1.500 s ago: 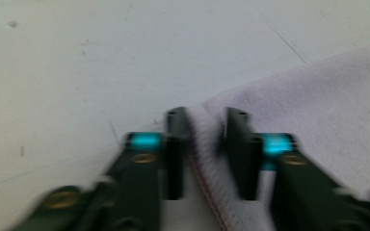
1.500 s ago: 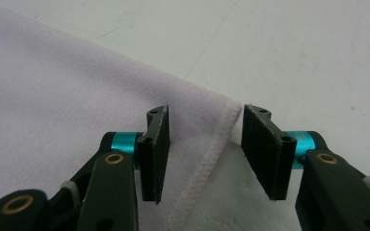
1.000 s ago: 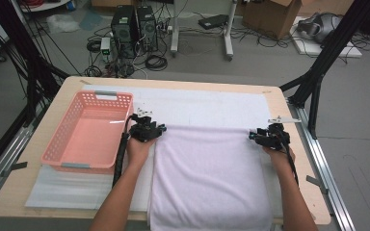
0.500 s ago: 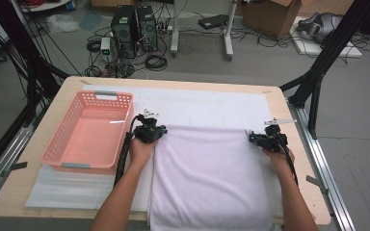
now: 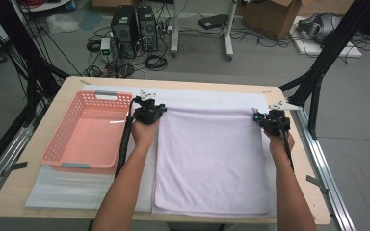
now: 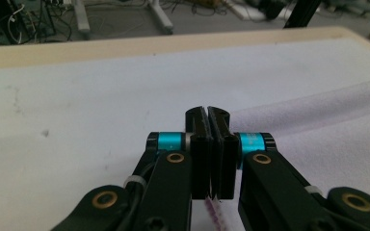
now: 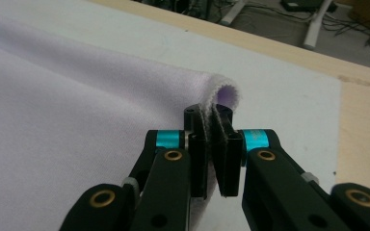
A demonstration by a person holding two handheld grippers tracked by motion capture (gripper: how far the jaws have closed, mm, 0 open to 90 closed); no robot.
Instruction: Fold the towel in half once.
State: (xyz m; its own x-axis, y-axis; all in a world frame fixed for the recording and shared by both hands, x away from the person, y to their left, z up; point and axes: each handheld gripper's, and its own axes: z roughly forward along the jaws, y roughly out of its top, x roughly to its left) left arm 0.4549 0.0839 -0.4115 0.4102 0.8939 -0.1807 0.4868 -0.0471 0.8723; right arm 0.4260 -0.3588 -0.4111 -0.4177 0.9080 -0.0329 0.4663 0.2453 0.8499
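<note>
Since the earlier frames, both hand-held grippers had gone from resting spread over the towel's far corners to being pinched together and lifted a little, their jaws having just been closing with cloth between them.

Nearest the person, the towel (image 5: pixel 212 159), pale lilac, lay flat on a white mat (image 5: pixel 91 187) covering the tabletop (image 5: pixel 9 202), its near edge close to the tabletop's near edge. Two bare forearms reached forward along the towel's left and right sides.

Farther on, the left hand-held gripper (image 5: pixel 147 109) sat at the towel's far left corner. In the left gripper view its jaws (image 6: pixel 207 115) were pressed together, with a sliver of lilac cloth showing between them low down. The right hand-held gripper (image 5: pixel 265 118) was at the far right corner. In the right gripper view its jaws (image 7: pixel 211 115) were clamped on the towel's edge (image 7: pixel 224 94), which curled up over them.

To the left of the left gripper stood a pink basket (image 5: pixel 58 144). Beyond the tabletop's far edge were computer towers (image 5: pixel 135 29) and cables on the floor.
</note>
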